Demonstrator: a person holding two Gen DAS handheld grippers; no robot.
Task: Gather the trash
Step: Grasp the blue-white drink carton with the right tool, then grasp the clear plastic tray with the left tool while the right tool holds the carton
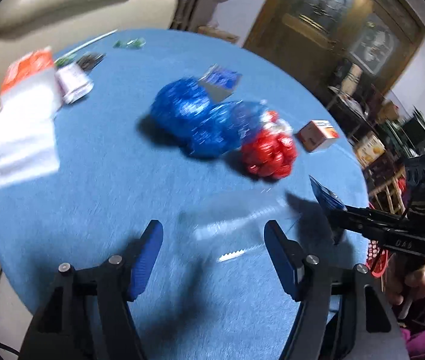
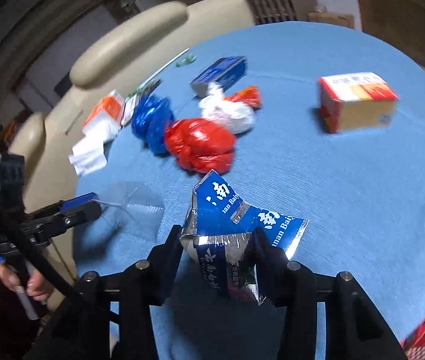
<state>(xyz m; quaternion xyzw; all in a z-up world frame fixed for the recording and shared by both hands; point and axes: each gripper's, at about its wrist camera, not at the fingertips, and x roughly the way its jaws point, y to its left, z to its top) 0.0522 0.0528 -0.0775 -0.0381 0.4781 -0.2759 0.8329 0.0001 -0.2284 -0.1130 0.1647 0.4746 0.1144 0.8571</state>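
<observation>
My right gripper [image 2: 218, 231] is shut on a crumpled blue foil wrapper [image 2: 242, 213] with white lettering, held just above the blue table [image 2: 347, 210]. In the left wrist view that gripper [image 1: 337, 210] comes in from the right with the wrapper [image 1: 323, 193] at its tip. My left gripper [image 1: 213, 226] stands open over a clear plastic wrapper [image 1: 233, 216] lying flat on the cloth; its pads do not touch it. The right wrist view shows the left gripper [image 2: 88, 205] at the near-left edge of the clear plastic wrapper [image 2: 134, 204].
Further back lie a blue bag [image 1: 194, 120], a red bag [image 1: 268, 153], a white bag [image 2: 230, 112], an orange-white box [image 2: 356, 102], a blue carton [image 2: 221, 72] and white packs [image 1: 17, 126]. A beige sofa [image 2: 134, 39] borders the table; a red basket [image 1: 377, 258] sits off the right edge.
</observation>
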